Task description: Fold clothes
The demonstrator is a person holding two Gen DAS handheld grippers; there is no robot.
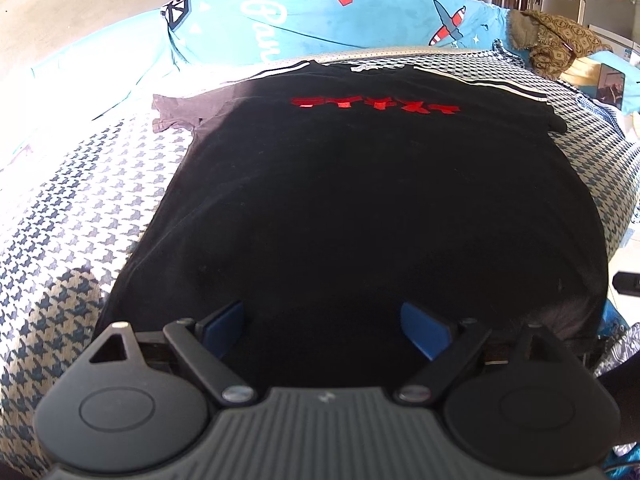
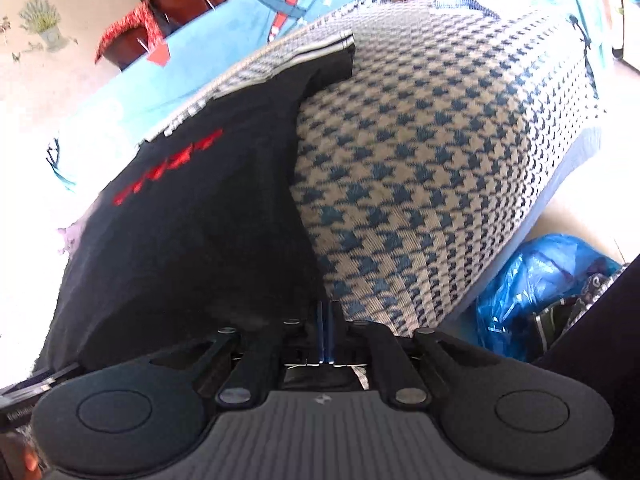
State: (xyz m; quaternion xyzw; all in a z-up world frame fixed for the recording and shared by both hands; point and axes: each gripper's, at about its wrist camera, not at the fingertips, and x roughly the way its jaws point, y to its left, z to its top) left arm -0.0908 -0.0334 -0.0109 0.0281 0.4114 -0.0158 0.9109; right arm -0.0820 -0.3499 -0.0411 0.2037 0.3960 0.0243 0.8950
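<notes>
A black T-shirt [image 1: 360, 200] lies flat on a houndstooth blanket [image 1: 60, 240] with blue and cream checks. The shirt has red letters [image 1: 374, 105] on its chest and white stripes on its shoulders. In the left wrist view the shirt fills the middle, with its collar at 12 o'clock and its bottom edge at 6 o'clock. One sleeve sticks out toward 10 o'clock, in bright sun.

The left gripper [image 1: 324, 328] hangs over the bottom edge of the shirt. Its 2 blue fingers [image 1: 424, 330] are spread wide apart and hold nothing.

In the right wrist view the shirt is on the left, from 7 o'clock up to 12 o'clock, and the blanket fills the right side. The right gripper [image 2: 325, 332] sits at 6 o'clock, right at the shirt's side edge. Its 2 blue pads are pressed tight together. I cannot tell if any cloth is pinched between them.

A blue sheet [image 1: 320, 24] with a plane picture lies behind the blanket at 12 o'clock. A blue plastic bag [image 2: 532, 280] sits at 4 o'clock in the right wrist view, below the blanket's edge.
</notes>
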